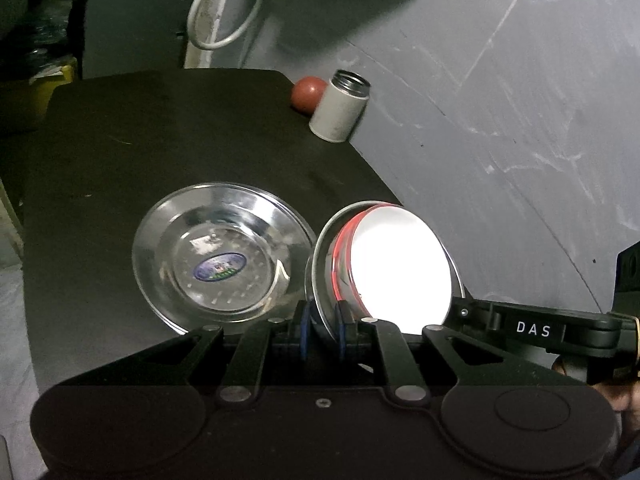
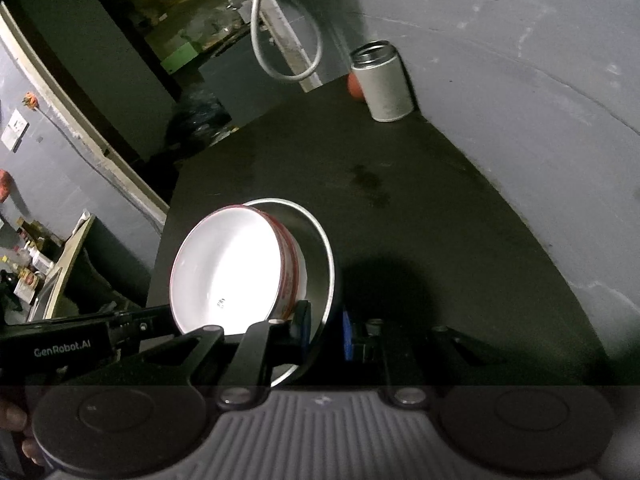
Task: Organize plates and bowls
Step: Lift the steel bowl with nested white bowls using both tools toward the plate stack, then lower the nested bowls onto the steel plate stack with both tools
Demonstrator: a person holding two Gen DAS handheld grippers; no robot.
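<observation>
Colours: dark scene, mostly black, grey, steel, white and red.
Surface (image 1: 120, 168) matte black. Steel plate (image 1: 224, 252) silver, with a blue oval sticker at its centre. Bowl (image 2: 228, 272) white inside, red rim line, red pattern band on the outer wall; it sits in a second silver plate (image 2: 316, 240). Tongs (image 1: 323, 332) black with blue pads (image 1: 305, 328). Canister (image 1: 340, 106) off-white with a metal neck, ball (image 1: 307, 94) red-orange. Wall grey with pale scuffs, cable (image 1: 224, 4) white.

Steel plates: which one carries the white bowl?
The tilted steel plate clamped by both hand-held grippers carries the white bowl; the stickered plate lies flat, empty.
</observation>
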